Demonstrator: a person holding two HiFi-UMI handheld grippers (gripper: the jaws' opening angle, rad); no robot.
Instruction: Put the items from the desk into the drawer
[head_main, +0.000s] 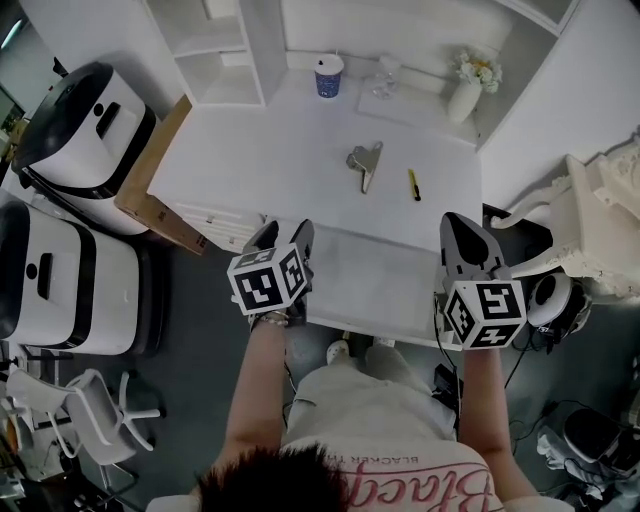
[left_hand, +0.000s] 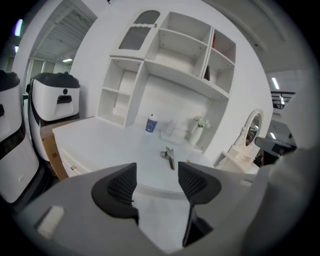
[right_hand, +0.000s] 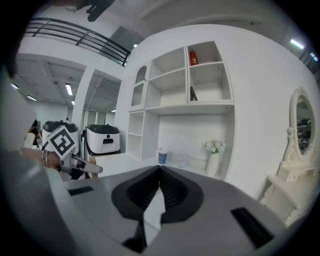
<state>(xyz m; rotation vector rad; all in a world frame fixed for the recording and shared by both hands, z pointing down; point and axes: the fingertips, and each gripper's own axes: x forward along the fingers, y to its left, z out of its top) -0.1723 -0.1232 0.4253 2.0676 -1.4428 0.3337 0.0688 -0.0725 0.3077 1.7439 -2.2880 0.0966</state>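
Note:
A silver metal clip (head_main: 365, 162) and a thin yellow pen (head_main: 413, 184) lie on the white desk (head_main: 250, 150); the clip (left_hand: 169, 156) also shows in the left gripper view. What looks like a pulled-out white drawer (head_main: 375, 280) juts from the desk's front edge. My left gripper (head_main: 283, 238) hovers at the drawer's left corner, open and empty (left_hand: 157, 175). My right gripper (head_main: 462, 228) is at the drawer's right side, shut with nothing between its jaws (right_hand: 160, 172).
At the back of the desk stand a blue cup (head_main: 328, 76), a glass (head_main: 385, 75) and a white vase of flowers (head_main: 466, 92). A shelf unit (head_main: 225, 50) rises behind. White machines (head_main: 85, 130) and a cardboard box (head_main: 150, 190) are at left, a white ornate mirror stand (head_main: 600, 220) at right.

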